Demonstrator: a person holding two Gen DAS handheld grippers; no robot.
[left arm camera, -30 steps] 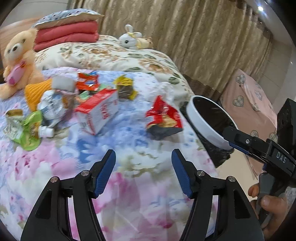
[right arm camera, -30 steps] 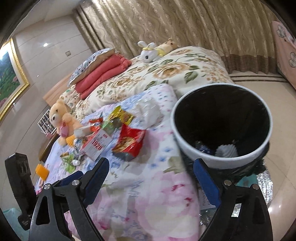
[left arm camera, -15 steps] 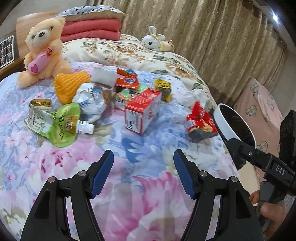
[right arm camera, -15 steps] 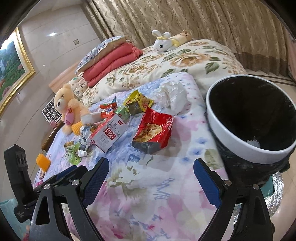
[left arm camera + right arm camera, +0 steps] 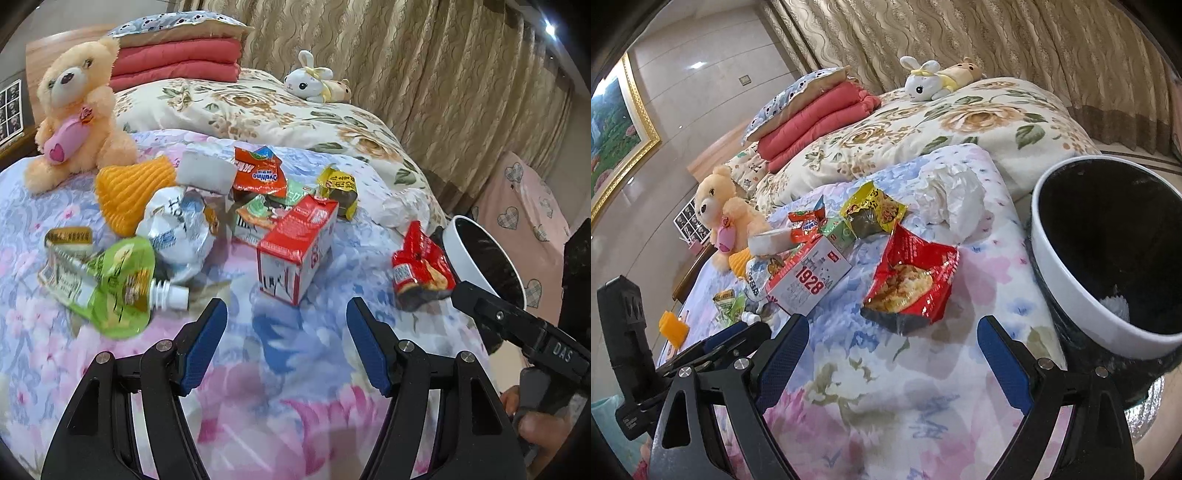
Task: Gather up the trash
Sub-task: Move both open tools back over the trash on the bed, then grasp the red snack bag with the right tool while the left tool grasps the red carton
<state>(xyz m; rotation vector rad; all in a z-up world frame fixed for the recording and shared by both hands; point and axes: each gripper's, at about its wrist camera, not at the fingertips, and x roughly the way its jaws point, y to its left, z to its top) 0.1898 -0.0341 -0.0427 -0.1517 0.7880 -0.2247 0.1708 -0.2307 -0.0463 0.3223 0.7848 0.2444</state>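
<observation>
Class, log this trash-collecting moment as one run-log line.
left gripper: open, empty | right gripper: open, empty | red snack bag: on bed | bin: beside bed

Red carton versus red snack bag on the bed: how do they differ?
The red carton keeps its boxy shape; the red snack bag is crumpled and torn open. The carton sits beside the wrapper pile; the bag lies alone, nearer the bin. Both rest on the floral bedspread, untouched.
</observation>
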